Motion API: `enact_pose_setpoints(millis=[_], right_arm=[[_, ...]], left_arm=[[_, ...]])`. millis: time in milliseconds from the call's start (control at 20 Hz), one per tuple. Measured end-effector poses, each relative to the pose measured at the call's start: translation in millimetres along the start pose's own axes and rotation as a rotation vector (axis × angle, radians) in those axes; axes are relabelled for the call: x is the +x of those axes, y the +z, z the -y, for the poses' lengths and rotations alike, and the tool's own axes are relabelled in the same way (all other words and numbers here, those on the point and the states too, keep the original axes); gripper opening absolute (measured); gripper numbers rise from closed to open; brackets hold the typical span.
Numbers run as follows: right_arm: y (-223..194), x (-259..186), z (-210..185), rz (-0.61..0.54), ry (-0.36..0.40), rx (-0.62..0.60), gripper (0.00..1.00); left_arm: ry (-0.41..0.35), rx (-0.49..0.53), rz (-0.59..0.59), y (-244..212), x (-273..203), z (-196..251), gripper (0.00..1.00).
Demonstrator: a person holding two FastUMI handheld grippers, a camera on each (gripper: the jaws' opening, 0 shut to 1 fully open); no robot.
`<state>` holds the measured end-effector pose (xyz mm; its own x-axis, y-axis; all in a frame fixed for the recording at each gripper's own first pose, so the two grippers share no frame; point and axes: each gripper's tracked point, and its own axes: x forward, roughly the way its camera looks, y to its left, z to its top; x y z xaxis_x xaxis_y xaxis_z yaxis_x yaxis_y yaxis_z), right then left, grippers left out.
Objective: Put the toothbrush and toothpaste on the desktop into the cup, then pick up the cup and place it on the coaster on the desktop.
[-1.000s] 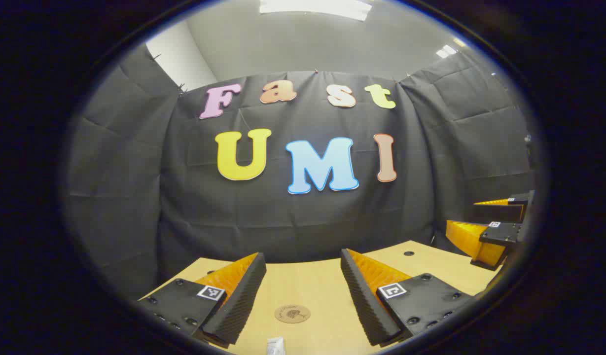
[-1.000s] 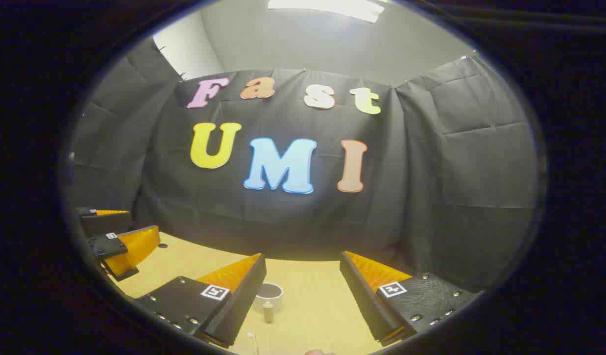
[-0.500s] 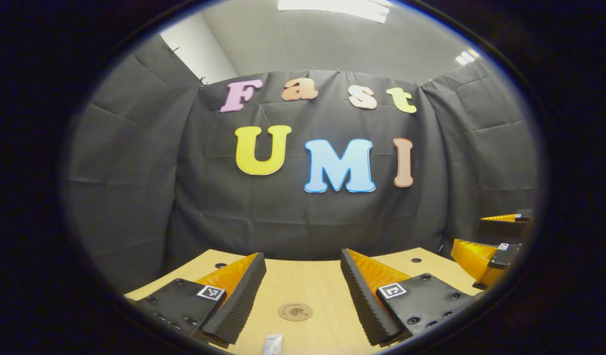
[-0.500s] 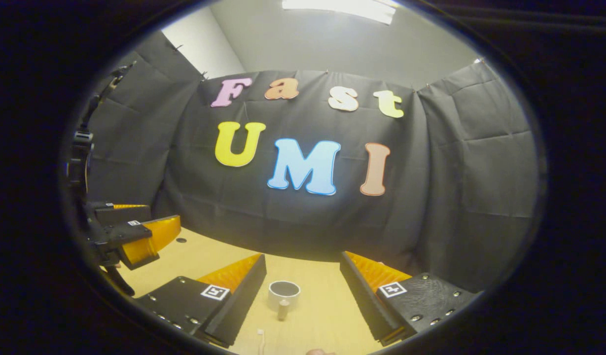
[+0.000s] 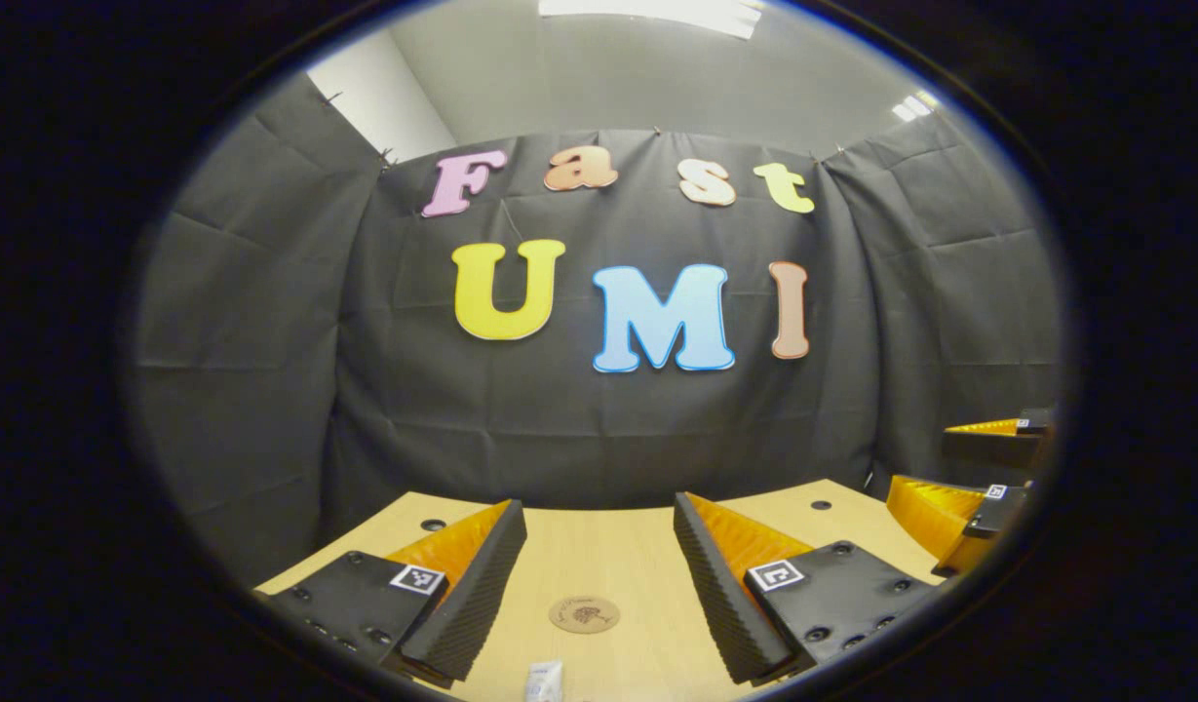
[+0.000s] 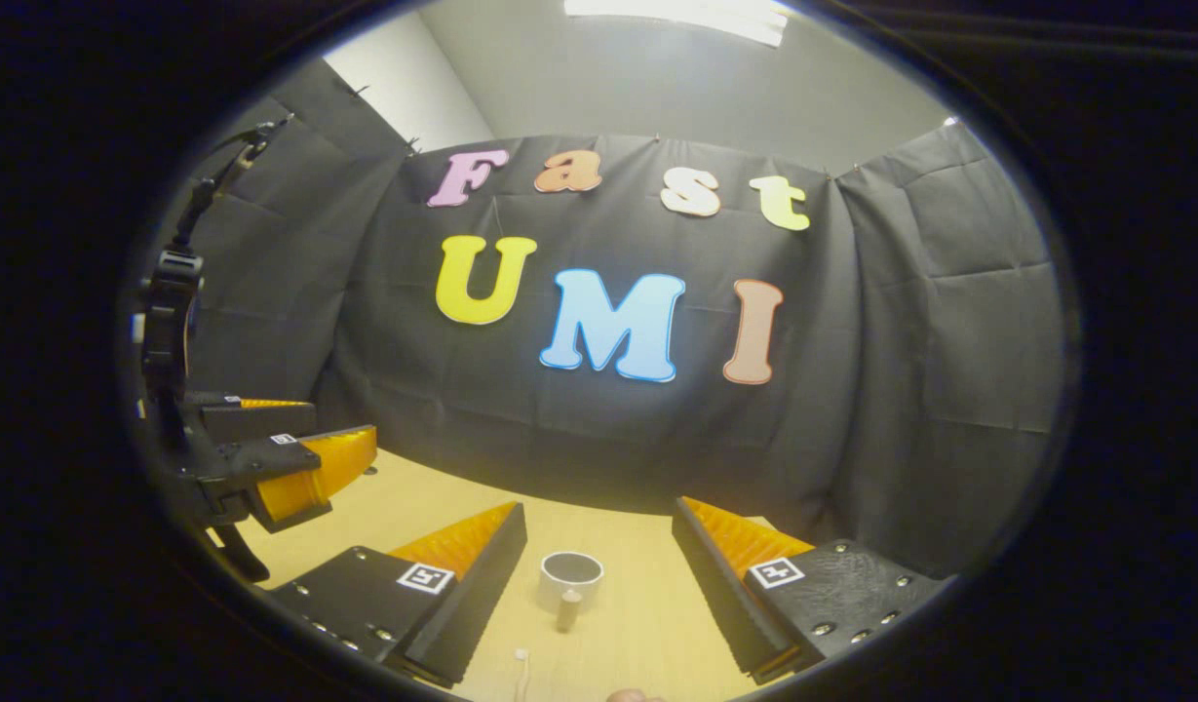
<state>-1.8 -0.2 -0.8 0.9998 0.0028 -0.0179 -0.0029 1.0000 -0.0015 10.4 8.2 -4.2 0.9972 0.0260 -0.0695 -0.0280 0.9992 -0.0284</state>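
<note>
Cup [image 6: 570, 577] first: in the right gripper view it stands upright on the wooden desktop [image 6: 647, 604], a pale round cup with a dark mouth, and nothing can be seen poking out of it. Just in front of it, on the near side, stands a small upright cylinder-shaped item [image 6: 567, 608], touching or almost touching the cup wall; what it is can't be told. Nearer again, at the bottom edge, the toothbrush [image 6: 523, 663] lies on the desk with its white head pointing toward the cup. Over in the left gripper view, the round brown coaster [image 5: 584, 614] lies flat on the desk, bare on top, and the white end of the toothpaste [image 5: 544, 681] tube peeks in at the near edge. The left gripper [image 5: 599, 585] hangs above the desk with its jaws spread wide, holding nothing, the coaster framed between its fingers. The right gripper [image 6: 599, 585] is likewise spread wide and empty, raised above the desk, with the cup between its fingers. Each gripper shows at the side of the other's view, well apart.
</note>
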Motion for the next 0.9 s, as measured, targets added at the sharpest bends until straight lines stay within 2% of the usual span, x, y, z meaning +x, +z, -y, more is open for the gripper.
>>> enact_pose_setpoints(millis=[200, 600, 900], right_arm=[[-12.9, 0.5, -3.5, -0.089, 0.018, 0.021, 0.94], [-67.9, 1.3, -21.8, -0.303, 0.068, 0.096, 0.94], [-119.2, -0.3, -36.5, -0.499, 0.09, 0.129, 0.94]], left_arm=[[-0.03, -0.012, -0.07, -20.3, 5.4, 6.9, 0.96], [-0.013, -0.027, -0.258, -74.2, 9.2, -1.8, 0.96], [-0.001, -0.021, -0.442, -125.3, 3.5, -13.4, 0.97]])
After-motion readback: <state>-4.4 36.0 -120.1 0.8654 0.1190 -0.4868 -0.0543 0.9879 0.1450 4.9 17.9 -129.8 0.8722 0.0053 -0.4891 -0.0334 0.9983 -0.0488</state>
